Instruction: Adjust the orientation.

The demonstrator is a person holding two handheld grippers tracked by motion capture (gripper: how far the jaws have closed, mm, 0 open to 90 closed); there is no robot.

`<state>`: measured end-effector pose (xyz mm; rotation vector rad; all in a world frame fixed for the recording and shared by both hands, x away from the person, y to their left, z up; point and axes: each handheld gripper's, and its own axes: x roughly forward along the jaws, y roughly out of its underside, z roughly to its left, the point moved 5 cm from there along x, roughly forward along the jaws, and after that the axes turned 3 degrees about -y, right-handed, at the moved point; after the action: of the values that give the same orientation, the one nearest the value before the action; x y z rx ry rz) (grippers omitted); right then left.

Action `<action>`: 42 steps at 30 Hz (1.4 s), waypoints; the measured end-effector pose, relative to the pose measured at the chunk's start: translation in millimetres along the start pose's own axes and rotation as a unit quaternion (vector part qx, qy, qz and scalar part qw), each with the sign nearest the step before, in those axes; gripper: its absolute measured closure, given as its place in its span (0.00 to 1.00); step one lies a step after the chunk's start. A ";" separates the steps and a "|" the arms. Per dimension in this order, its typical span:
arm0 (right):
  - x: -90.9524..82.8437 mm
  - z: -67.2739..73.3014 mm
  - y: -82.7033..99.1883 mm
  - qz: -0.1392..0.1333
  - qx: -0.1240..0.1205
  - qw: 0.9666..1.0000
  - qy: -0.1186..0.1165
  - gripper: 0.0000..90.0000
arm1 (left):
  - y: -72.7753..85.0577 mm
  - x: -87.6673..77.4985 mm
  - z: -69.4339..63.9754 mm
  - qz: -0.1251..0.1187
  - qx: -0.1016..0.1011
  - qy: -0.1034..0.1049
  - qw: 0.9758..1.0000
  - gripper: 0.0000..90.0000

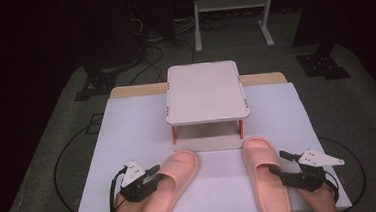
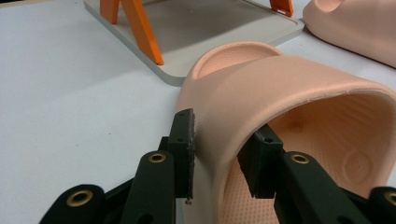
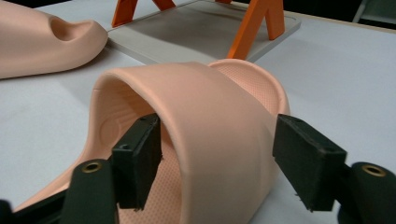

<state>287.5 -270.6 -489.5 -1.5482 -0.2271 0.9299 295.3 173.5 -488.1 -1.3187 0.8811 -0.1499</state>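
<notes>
Two pink slippers lie on the white table in front of a small rack (image 1: 205,92). My left gripper (image 1: 154,173) is at the left slipper (image 1: 169,190), on its left side. In the left gripper view the left gripper (image 2: 224,149) has one jaw outside and one inside the strap's side wall, and both pads press on the left slipper (image 2: 280,88). My right gripper (image 1: 277,162) is at the right slipper (image 1: 264,181). In the right gripper view the right gripper (image 3: 222,156) straddles the strap of the right slipper (image 3: 210,107): one jaw sits inside, while the outer pad stands clear of it.
The rack has a white top, orange legs (image 2: 140,28) and a grey base plate (image 3: 196,32), and it stands just beyond the slippers' toes. The white table cover (image 1: 128,135) lies bare on both sides of the rack. Beyond the table are cables and dark stands.
</notes>
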 end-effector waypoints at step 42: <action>1.9 16.7 -4.1 0.027 -0.046 0.998 0.019 0.79 | -4.0 -5.8 1.0 -0.029 -0.032 0.018 0.999 0.82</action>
<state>279.2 -256.0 -485.3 -1.6618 -0.2043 0.9422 293.4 176.4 -481.8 -1.4059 0.8841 -0.1921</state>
